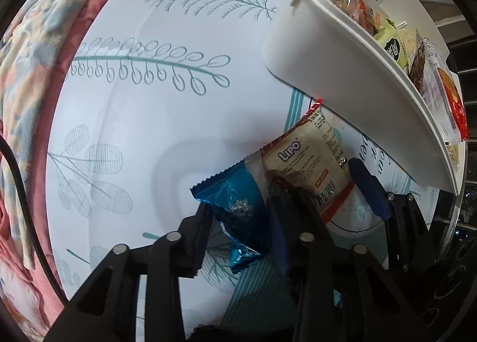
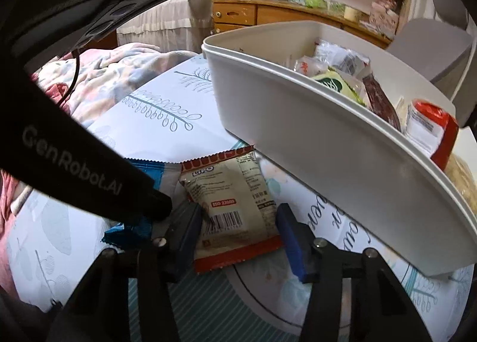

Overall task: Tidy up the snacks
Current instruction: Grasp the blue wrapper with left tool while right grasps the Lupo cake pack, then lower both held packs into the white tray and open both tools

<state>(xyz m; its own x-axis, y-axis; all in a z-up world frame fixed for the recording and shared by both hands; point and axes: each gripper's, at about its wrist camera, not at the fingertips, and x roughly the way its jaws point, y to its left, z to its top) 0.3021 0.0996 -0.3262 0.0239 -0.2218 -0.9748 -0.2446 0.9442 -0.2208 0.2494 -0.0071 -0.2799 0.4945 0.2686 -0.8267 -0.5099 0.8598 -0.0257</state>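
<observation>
The landmark is the white plastic tub [image 2: 342, 145], long and curved-walled, standing on the round bench [image 1: 143, 109] with its white cloth printed in teal leaf sprigs. The tub holds a heap of wrapped snacks [image 2: 384, 97], among them a green packet, a dark brown bar and a red-and-white pack.

Just beside the tub's near wall, on the bench, lies a cream snack packet with red serrated ends [image 2: 235, 207], its top corner reaching under the tub's rim. The right gripper [image 2: 238, 231] straddles this packet, blue pads on either side of it; the left pad sits at its edge, the right pad stands slightly clear, so it is not yet clamped.

Farther from the tub, touching the cream packet's side, is a shiny blue foil snack packet [image 1: 238, 207]. The left gripper [image 1: 241, 216] is clenched on it, fingers pressed to both sides.

Beyond the bench, away from the tub, lies a pink and floral blanket [image 1: 38, 79].
</observation>
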